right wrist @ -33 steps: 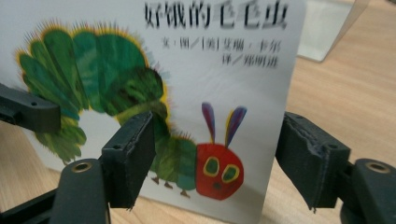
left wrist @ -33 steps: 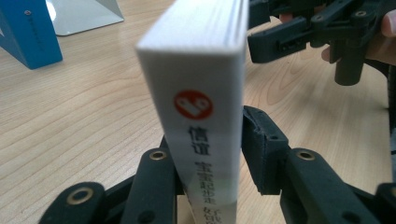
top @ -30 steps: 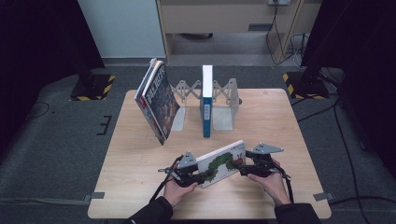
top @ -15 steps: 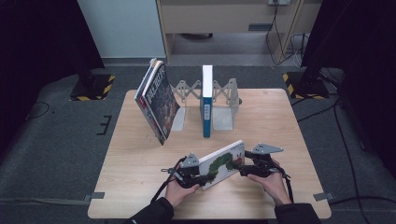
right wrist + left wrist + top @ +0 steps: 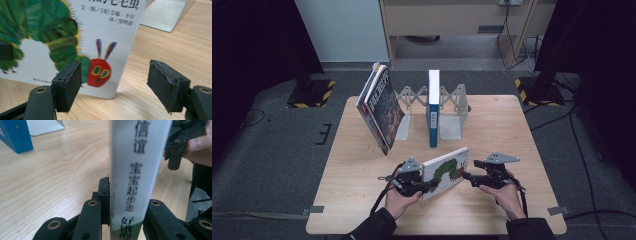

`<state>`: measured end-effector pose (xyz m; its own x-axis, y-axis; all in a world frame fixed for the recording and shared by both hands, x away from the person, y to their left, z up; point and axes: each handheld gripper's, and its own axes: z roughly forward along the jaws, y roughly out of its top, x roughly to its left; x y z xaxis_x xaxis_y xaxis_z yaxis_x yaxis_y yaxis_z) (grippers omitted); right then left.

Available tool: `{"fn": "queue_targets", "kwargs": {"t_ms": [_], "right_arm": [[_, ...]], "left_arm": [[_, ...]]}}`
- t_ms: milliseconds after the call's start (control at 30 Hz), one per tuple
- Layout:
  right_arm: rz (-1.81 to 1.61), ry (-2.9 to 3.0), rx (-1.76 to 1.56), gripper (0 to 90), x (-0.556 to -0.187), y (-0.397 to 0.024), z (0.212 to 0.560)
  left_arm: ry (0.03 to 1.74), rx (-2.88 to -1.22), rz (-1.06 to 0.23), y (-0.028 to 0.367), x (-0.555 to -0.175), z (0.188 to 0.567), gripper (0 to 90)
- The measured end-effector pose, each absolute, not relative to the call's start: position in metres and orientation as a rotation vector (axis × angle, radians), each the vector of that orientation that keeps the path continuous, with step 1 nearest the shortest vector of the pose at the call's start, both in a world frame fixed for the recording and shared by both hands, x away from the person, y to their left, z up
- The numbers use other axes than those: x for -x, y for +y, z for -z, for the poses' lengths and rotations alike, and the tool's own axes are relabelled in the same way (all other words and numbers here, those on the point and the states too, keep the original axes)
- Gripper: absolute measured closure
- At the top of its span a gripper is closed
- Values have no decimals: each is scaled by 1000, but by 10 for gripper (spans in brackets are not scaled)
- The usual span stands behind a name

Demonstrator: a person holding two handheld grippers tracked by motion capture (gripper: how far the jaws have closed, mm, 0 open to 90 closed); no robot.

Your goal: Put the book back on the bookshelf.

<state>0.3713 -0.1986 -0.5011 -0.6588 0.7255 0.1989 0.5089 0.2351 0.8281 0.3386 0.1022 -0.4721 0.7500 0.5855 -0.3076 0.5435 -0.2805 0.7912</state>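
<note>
Nothing moved since before, left gripper clamping caterpillar book, right gripper agape

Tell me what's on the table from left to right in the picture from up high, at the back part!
Leaning dark books → grey folding book rack holding an upright blue book.

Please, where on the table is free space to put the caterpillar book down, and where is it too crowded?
The right part of the table, between the bookend and the right edge, is bare. The near-left corner, below the leaning books, is bare too. It is crowded in the far middle around the blue book, and where the caterpillar book stands between both grippers.
</note>
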Motion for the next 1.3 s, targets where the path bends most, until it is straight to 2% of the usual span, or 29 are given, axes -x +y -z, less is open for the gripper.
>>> {"fn": "queue_targets", "kwargs": {"t_ms": [433, 733, 1300], "right_arm": [[-1232, 2253, -1248, 234, -375, -214, 504], [-966, 2285, -1295, 171, -380, -235, 517], [-860, 2304, -1322, 104, -381, -241, 530]], "left_arm": [[885, -1868, -89, 118, -344, 448, 743], [895, -1798, -174, 128, -351, 421, 743], [923, -1723, -296, 102, -377, 400, 743]]}}
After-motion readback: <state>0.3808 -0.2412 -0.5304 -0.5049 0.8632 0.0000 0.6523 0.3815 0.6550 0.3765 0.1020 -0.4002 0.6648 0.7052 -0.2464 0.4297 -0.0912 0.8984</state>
